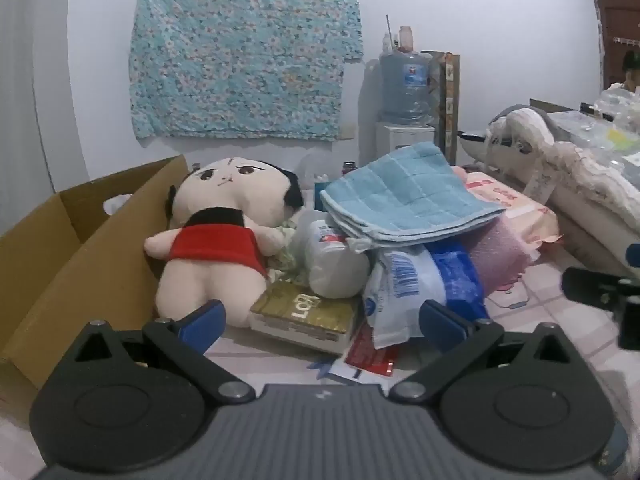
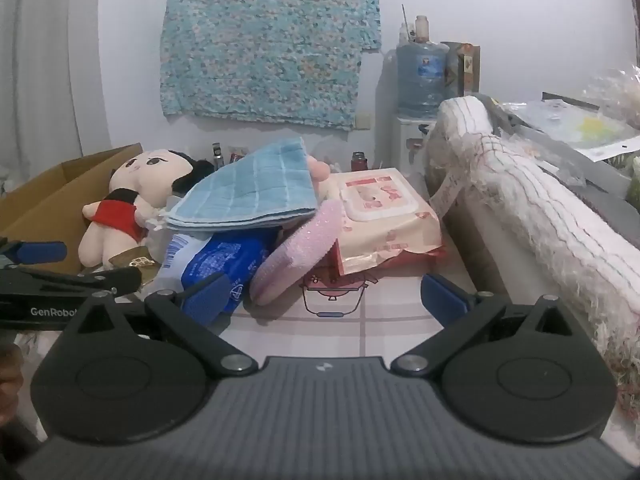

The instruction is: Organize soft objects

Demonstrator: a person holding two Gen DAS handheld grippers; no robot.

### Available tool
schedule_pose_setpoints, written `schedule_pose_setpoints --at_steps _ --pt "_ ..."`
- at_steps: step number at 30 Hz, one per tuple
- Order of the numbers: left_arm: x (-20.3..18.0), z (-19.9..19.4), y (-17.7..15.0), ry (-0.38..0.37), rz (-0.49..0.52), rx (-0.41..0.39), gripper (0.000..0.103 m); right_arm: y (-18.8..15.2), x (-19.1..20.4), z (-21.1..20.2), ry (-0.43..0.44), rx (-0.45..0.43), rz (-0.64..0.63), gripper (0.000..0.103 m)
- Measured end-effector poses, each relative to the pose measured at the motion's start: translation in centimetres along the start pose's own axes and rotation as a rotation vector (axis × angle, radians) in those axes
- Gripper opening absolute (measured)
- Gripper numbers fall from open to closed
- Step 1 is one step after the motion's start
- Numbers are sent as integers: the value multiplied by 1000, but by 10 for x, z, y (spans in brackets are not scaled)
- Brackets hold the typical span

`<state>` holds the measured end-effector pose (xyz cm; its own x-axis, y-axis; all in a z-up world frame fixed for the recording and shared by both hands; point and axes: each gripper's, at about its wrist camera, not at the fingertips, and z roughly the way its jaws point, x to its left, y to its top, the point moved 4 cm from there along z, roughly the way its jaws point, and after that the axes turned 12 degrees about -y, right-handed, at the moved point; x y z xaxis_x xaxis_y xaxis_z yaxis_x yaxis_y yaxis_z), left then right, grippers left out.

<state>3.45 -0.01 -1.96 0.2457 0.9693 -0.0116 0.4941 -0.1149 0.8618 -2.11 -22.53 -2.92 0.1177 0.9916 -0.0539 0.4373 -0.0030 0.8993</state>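
Left tongs [image 1: 322,322] gaping wide and empty, right tongs [image 2: 324,300] likewise, both low over the table [image 2: 360,328], pile of packets just ahead, pink sponge [image 2: 296,256] beside blue pack [image 2: 224,260], doll [image 1: 224,240] against box [image 1: 80,260], blue towel [image 1: 408,196] on top, floral cloth [image 1: 244,48] on far wall.

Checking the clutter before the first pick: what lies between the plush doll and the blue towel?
In the left wrist view, a white bottle lies on its side between the plush doll and the blue towel.

One plush doll [image 1: 224,236], one blue towel [image 1: 408,196], one cardboard box [image 1: 80,248], one water jug [image 1: 404,80].
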Motion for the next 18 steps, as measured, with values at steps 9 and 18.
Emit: schedule_pose_setpoints --at_steps 9,18 --pt "-2 1 -1 -16 24 9 103 -3 1 4 27 51 47 102" --pt "6 -1 0 -13 -2 2 103 -5 2 7 24 46 40 102"
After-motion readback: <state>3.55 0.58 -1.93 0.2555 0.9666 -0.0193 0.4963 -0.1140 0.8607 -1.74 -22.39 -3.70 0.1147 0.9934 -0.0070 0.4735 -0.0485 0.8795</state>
